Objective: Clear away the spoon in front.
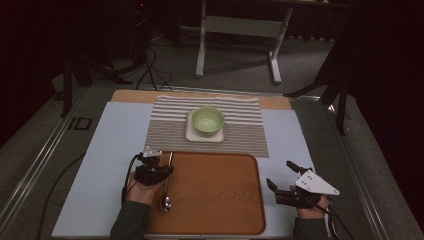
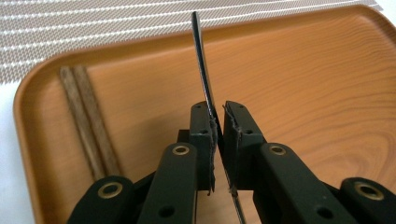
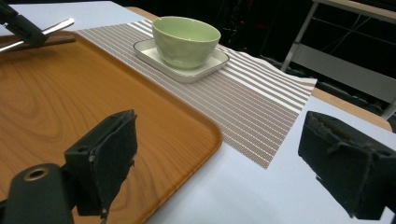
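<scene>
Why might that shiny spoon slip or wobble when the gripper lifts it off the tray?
The spoon looks like smooth, polished metal, so it may slide between the left gripper pads. It is pinched on its thin handle, so the bowl end probably droops or swings. It seems stiff and unlikely to bend.

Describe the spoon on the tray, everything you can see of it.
The spoon is slim, shiny and looks like metal. It lies at the left side of the wooden tray, bowl end toward the person, handle pointing toward the striped mat. The left hand-held gripper has its handle between the jaws, which stand nearly closed; the pads look to touch it. In the left gripper view the handle rises thin and edge-on, with brown chopsticks lying beside it on the tray.
</scene>
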Motion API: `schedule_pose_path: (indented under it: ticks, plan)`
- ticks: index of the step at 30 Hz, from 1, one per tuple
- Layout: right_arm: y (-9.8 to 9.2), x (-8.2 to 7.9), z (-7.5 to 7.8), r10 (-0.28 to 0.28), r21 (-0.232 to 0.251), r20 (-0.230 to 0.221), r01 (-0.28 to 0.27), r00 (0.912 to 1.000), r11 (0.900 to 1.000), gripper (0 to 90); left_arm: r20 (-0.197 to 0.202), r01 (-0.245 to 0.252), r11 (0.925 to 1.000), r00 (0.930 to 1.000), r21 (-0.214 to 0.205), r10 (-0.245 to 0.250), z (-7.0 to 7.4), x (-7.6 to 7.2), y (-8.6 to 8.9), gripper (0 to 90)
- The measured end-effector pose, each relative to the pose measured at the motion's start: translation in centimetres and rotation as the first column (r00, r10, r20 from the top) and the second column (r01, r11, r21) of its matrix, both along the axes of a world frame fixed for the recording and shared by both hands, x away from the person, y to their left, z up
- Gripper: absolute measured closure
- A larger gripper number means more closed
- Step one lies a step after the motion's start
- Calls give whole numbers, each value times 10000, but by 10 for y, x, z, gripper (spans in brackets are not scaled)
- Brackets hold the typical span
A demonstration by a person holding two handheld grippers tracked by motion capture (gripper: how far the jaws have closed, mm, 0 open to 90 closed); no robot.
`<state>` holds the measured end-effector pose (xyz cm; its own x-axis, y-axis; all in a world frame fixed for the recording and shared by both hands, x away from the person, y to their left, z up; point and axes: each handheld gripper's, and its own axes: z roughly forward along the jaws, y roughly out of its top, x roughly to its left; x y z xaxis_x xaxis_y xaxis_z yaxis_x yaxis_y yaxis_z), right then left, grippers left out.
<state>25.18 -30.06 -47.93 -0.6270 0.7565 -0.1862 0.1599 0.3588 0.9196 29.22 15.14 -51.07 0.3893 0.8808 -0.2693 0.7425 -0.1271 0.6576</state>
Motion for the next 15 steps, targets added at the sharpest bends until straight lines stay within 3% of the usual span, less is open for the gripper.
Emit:
schedule_pose_path:
  ticks: [7,11,15]
  plan:
    - [0,0,0,11,-13,3,-11,10000,10000,112,-179,-468,9987,9987,216,472,-8,-6,3,712]
    - [0,0,0,16,-20,4,-16,10000,10000,112,-188,-534,9969,9983,572,545,-10,-7,1,674]
    - [0,0,0,20,-19,2,-20,10000,10000,112,-140,-672,9962,9976,548,681,-10,-8,2,640]
